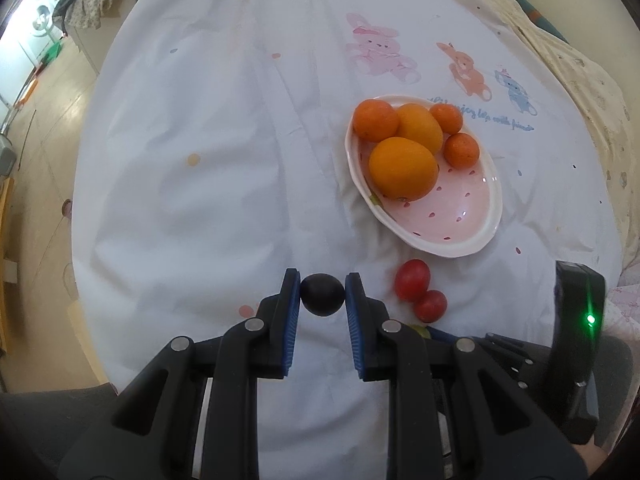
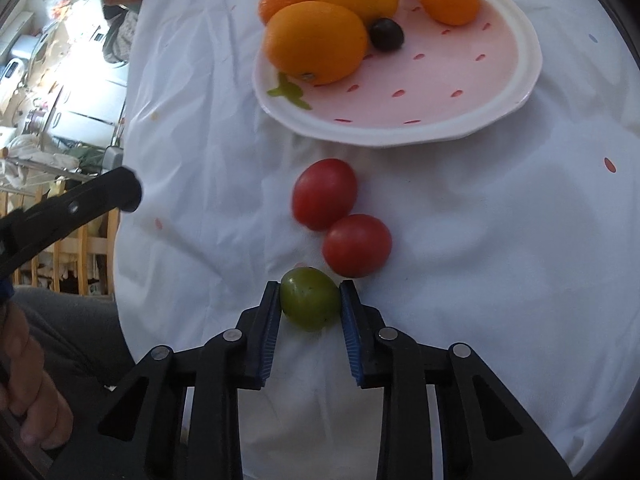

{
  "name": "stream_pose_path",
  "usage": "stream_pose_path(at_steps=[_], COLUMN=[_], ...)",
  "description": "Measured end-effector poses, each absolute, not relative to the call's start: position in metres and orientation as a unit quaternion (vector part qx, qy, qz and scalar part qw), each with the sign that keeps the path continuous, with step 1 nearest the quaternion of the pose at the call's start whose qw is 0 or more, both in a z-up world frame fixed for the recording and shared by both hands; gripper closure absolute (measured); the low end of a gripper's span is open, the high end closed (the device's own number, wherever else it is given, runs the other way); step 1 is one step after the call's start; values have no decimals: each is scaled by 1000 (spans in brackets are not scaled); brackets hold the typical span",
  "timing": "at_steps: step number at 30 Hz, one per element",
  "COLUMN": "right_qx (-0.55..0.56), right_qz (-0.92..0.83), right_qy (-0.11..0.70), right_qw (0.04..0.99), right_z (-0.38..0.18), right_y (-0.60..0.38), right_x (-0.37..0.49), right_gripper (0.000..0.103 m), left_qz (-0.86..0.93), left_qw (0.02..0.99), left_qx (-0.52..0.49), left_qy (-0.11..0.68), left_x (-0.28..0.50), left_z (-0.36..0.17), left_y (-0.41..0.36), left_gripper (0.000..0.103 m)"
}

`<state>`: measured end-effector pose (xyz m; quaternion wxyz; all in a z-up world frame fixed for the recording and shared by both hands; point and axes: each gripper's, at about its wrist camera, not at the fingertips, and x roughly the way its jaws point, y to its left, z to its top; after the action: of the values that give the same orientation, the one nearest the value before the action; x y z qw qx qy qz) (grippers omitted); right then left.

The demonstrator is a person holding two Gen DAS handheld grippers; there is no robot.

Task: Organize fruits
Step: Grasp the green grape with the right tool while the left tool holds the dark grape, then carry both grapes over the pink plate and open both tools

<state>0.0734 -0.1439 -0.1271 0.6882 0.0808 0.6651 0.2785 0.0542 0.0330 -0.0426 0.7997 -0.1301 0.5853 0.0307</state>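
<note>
My left gripper (image 1: 322, 282) is shut on a dark purple grape (image 1: 322, 294), held above the white cloth. My right gripper (image 2: 309, 287) is shut on a green grape (image 2: 309, 304) close to the cloth. A pink oval plate (image 1: 468, 216) holds several oranges (image 1: 403, 168); in the right wrist view the plate (image 2: 460, 92) also holds a second dark grape (image 2: 386, 33) beside the oranges (image 2: 316, 42). Two red tomatoes (image 2: 325, 194) (image 2: 357, 245) lie on the cloth in front of the plate, just beyond the green grape; they also show in the left wrist view (image 1: 413, 280) (image 1: 430, 305).
A white cloth (image 1: 200, 184) with cartoon rabbit prints (image 1: 378, 50) covers the round table. The right gripper's body (image 1: 576, 344) shows at the left view's right edge. The left gripper's finger (image 2: 100, 196) juts in at the right view's left. Room furniture lies beyond the table's left edge.
</note>
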Motion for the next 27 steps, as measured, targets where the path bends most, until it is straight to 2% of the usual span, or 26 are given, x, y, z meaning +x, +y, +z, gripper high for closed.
stream_pose_path(at_steps=[15,27], right_qx=[204,212], right_qz=[299,278], right_qy=[592,556], right_qw=[720,754], right_z=[-60,-42], right_y=[-205,-233], right_x=[89,145], right_gripper=[72,72], left_qz=[39,27], left_qw=[810,823], left_qx=[-131,-101], left_qy=[570,559], left_x=[52,63], left_z=[-39,-35], left_y=[38,17], left_gripper=[84,84])
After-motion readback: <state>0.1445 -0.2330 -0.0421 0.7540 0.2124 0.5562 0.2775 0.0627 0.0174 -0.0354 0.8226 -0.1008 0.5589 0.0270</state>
